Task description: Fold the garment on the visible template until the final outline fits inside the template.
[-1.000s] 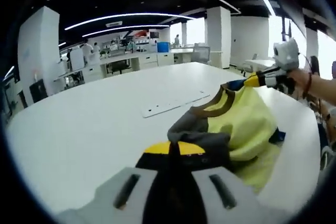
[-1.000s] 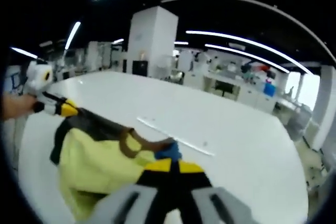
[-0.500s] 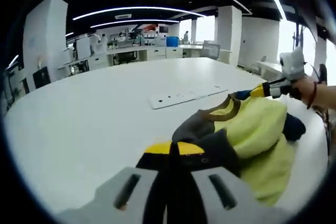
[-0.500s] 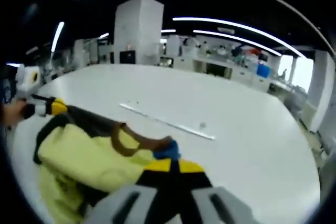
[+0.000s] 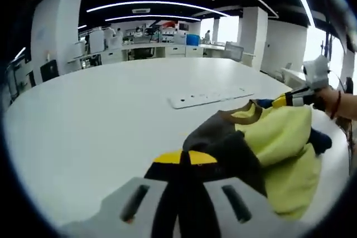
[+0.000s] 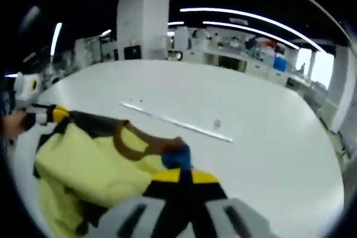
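Soft yellow-and-grey garment (image 5: 262, 137) sags limp above the white table (image 5: 100, 121), each shoulder pinched by the left tool (image 5: 185, 157) and right tool (image 6: 184, 175); light, floppy, best held at seams.

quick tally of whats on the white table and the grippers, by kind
garment: 1, yellow with dark grey and blue parts
flat white strip on the table: 1
grippers: 2, left gripper and right gripper, each shut on the garment
total: 4
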Action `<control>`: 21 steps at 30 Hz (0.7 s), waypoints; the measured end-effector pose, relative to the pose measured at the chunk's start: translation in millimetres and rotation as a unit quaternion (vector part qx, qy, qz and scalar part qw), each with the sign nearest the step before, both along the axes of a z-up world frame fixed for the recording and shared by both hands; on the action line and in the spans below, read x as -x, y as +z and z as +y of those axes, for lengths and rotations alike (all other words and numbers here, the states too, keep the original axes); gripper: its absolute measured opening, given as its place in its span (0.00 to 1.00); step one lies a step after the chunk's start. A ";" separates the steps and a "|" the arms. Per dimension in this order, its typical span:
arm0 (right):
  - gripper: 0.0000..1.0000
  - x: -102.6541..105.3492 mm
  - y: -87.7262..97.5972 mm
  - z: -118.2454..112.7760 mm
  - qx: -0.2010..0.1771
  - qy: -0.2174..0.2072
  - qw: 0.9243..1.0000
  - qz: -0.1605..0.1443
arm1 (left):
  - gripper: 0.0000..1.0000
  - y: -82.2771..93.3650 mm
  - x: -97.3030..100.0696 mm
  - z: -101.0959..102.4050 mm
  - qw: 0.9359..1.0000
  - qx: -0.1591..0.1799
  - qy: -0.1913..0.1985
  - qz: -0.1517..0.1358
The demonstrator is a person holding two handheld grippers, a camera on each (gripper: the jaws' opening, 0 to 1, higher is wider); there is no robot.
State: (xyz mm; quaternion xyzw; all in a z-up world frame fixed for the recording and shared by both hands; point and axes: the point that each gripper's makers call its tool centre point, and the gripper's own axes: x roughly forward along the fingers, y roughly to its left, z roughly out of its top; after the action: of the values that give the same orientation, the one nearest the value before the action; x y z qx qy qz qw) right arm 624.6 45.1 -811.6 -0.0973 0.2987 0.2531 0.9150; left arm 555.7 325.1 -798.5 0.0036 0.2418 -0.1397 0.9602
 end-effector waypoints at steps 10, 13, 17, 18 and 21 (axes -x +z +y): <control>0.42 36.5 33.0 3.2 -0.041 0.004 0.999 0.007 | 0.24 34.4 22.2 -1.8 1.000 -0.005 -0.018 -0.020; 0.55 46.3 35.3 2.5 -0.043 0.008 0.999 0.015 | 0.31 41.1 36.0 -1.6 1.000 -0.009 -0.021 -0.017; 0.60 73.3 44.2 4.6 -0.051 0.025 0.998 0.019 | 0.38 46.9 53.3 -5.7 0.999 -0.013 -0.033 -0.022; 0.61 80.4 46.5 5.2 -0.051 0.032 0.998 0.021 | 0.39 48.1 60.0 -7.2 0.999 -0.012 -0.036 -0.023; 0.65 95.9 53.2 7.3 -0.054 0.043 0.997 0.019 | 0.43 45.5 73.2 -6.8 0.999 -0.010 -0.046 -0.018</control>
State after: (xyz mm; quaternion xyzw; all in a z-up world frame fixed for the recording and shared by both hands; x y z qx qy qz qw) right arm 528.7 52.4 -758.4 -0.0555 0.2974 0.3098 0.9014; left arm 482.5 318.3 -753.1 0.0264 0.2255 -0.1812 0.9569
